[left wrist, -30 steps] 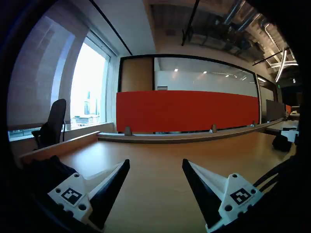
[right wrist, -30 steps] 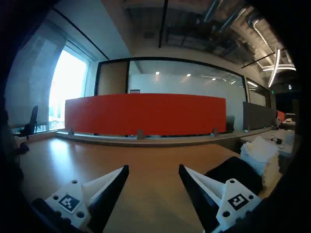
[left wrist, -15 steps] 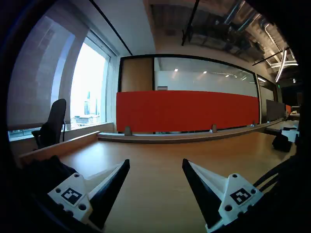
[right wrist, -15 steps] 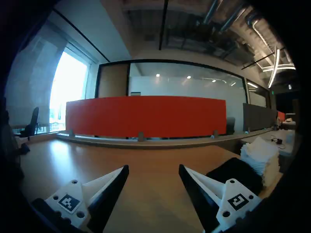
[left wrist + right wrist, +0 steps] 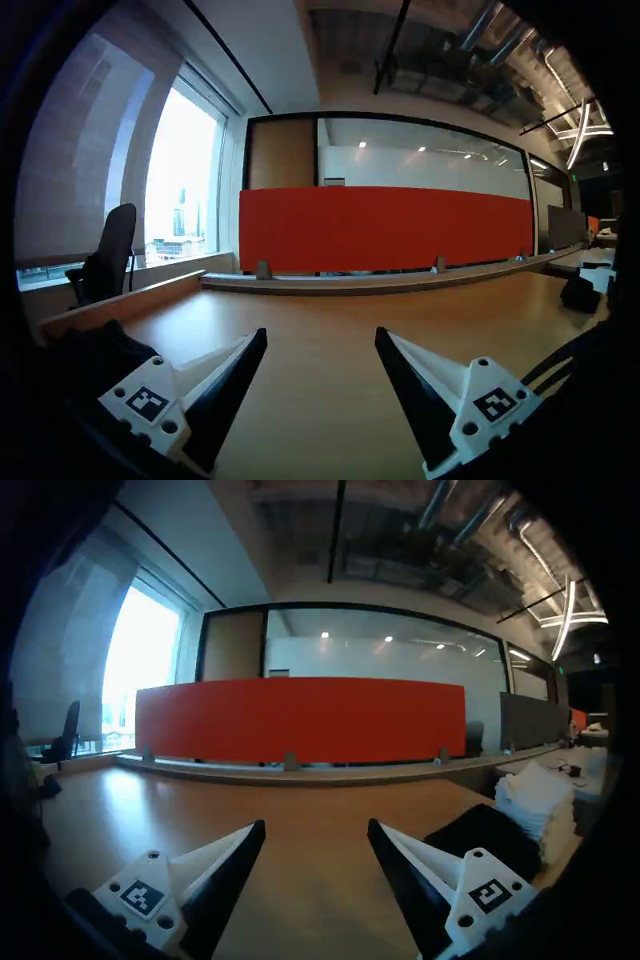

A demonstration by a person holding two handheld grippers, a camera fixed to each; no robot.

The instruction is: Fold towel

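Since nothing is between the fingers of either one, I'd call this a ready pose more than actual folding. The left gripper [image 5: 320,332] sits low over the light wooden surface [image 5: 336,376] with its two fingers spread wide apart, just bare wood showing in the gap. Same deal with the right gripper [image 5: 315,824]: fingers wide apart, holding nothing, pointed level along the surface toward the long red divider panel [image 5: 300,720] at the far edge.

The towel stuff is off to the side. In the right gripper view, a stack of white folded towels [image 5: 538,808] sits at the right end of the surface, with a black floppy-looking lump [image 5: 480,836] just beside it on the near side. I can't tell if that lump is cloth or something else. My guess is the stack is parked over there to leave the middle as working room, so one towel can get spread flat.

A black office chair [image 5: 104,264] stands by the window on the left, well apart from all that.

As for progress, I'd say the job is at the very start: no towel is laid out yet, and the right gripper is the nearer one to the stack.
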